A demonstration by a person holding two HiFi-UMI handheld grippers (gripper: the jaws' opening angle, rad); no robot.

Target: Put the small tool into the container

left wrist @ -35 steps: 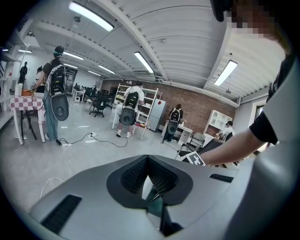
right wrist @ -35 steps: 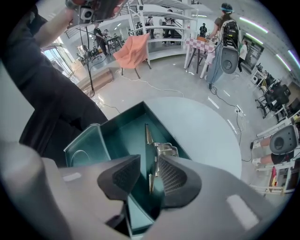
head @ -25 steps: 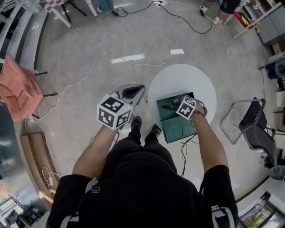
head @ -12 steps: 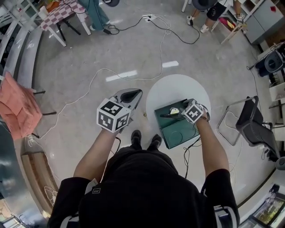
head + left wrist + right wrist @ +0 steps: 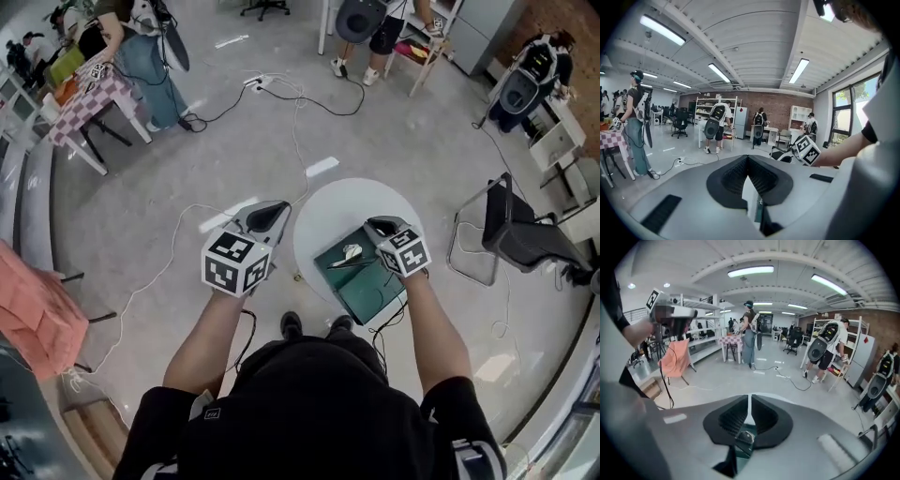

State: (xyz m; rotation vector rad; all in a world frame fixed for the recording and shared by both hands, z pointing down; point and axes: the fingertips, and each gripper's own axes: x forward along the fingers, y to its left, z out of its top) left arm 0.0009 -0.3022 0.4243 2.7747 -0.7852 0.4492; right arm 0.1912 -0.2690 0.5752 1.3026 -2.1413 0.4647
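Tool: small black-handled, pale-tipped tool (image 5: 350, 252) lies inside the dark green box container (image 5: 361, 292) on the round white counter (image 5: 337, 204).
Right gripper (image 5: 375, 225): near the tool, jaws just closing to a slit, empty.
Left gripper (image 5: 272, 214): jaws together, empty.

The person wears a black short-sleeved shirt (image 5: 309, 412) and black shoes (image 5: 292, 324).

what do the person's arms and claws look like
The left claw and right claw have grey shells with black ribbed pads; each carries a white cube with black square markers. Short black sleeves leave the arms bare.
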